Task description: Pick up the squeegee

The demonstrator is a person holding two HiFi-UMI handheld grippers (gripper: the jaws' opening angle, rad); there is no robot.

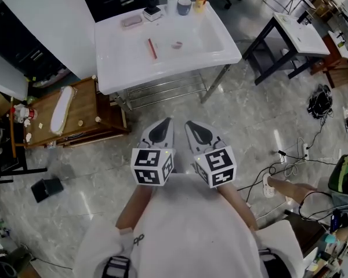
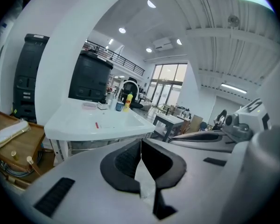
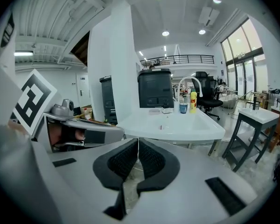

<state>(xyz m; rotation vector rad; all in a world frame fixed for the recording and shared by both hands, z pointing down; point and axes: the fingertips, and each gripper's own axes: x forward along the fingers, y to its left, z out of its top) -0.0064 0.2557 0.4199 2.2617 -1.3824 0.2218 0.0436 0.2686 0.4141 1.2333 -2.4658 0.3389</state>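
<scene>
"When you look down from the head camera, how are the arms held?" asks Ben.

"Both arms are tucked in close to the white shirt [image 1: 185, 225]," says Mia. "The left gripper [image 1: 166, 122] and the right gripper [image 1: 189, 125] sit side by side, almost touching, over the grey floor [image 1: 104, 172]. Both point at the white sink table [image 1: 122, 68], well away from it."

"Are the claws open?"

"No. The left gripper's own view shows its two black pads [image 2: 126, 160] pressed together with nothing between them. The right gripper's pads [image 3: 151, 160] are pressed together too, and it holds nothing."

"Where is the squeegee?"

"A thin red thing lies on the flat part of the white sink table, left of the bowl. It looks like the squeegee [image 1: 152, 48], but it is too small to be sure. Nothing touches it."

"What does one camera show that the others don't?"

"The head view shows the wooden cabinet [image 1: 84, 117] to the left of the table, and a black box [image 1: 46, 189] on the floor near it. The right gripper view shows the person's hand [image 3: 67, 134] inside the left gripper's handle. It also shows the bent white tap [image 3: 189, 80] at the back of the table."
</scene>
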